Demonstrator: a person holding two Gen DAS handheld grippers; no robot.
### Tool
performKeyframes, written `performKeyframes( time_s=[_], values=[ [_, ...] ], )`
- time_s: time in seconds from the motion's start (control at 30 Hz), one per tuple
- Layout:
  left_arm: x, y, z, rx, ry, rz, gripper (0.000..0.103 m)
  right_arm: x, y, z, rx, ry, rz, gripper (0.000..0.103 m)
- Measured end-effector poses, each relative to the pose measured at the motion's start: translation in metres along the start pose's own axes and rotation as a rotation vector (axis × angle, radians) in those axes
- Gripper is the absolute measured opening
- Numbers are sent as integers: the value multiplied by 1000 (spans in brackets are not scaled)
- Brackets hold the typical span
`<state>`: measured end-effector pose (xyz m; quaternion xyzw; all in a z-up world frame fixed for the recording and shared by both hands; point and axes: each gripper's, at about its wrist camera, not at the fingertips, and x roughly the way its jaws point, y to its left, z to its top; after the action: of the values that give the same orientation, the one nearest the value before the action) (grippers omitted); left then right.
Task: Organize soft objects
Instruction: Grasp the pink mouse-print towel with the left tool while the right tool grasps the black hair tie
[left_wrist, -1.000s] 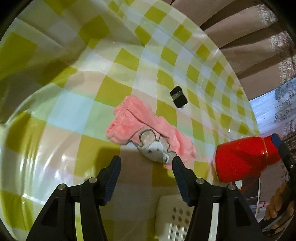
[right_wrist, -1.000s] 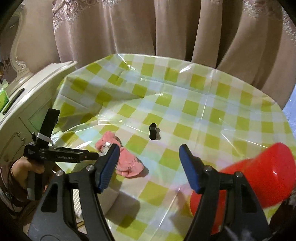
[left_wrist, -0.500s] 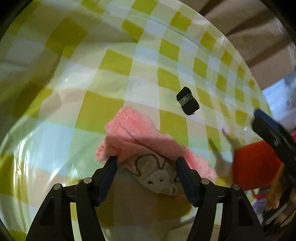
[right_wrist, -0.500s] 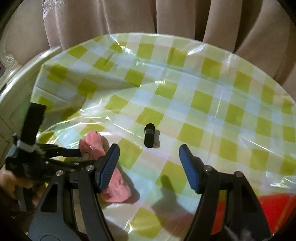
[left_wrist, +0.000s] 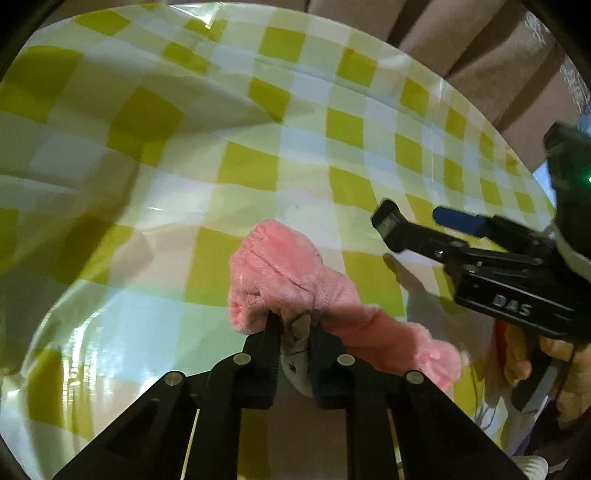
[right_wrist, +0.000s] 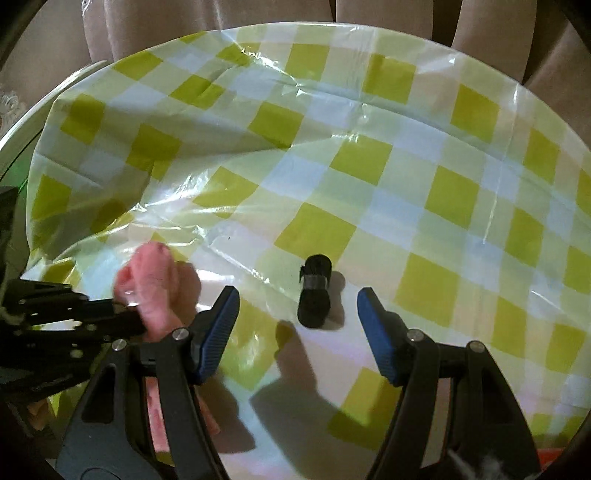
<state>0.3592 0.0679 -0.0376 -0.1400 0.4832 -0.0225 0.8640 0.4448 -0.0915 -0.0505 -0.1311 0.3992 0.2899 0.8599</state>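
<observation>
The left hand-held gripper (left_wrist: 294, 325) has just squeezed together on the pink fuzzy sock (left_wrist: 295, 280), low on the desk (left_wrist: 147, 177) at 6 o'clock. It looks soft, light and floppy. The right hand-held gripper (right_wrist: 297, 317) is apart around a small black roll (right_wrist: 314, 291).

In the right wrist view, a small rolled item (right_wrist: 314, 291) lies on the tablecloth (right_wrist: 406, 155) at frame centre, between and just beyond the right gripper (right_wrist: 297, 325) fingers. The fuzzy sock (right_wrist: 155, 288) sits at left centre, in the left gripper (left_wrist: 294, 328). Curtains (right_wrist: 258, 14) hang behind along the top.
</observation>
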Motion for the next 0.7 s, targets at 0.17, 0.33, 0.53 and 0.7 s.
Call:
performKeyframes(
  time_s=[0.17,0.33,0.53,0.7],
  values=[
    [-13,16,-1,-49,-32,8,14,15,1,4,6,10,7,56],
    [-20,18,-4,-62,-51,21,14,28,6,6,-14,28,-2,32],
    [-31,25,-9,-77,-79,47,14,32,4,1,-16,33,-24,21],
    [-42,35,-14,-96,-98,65,14,21,3,-12,5,19,-17,21]
  ],
)
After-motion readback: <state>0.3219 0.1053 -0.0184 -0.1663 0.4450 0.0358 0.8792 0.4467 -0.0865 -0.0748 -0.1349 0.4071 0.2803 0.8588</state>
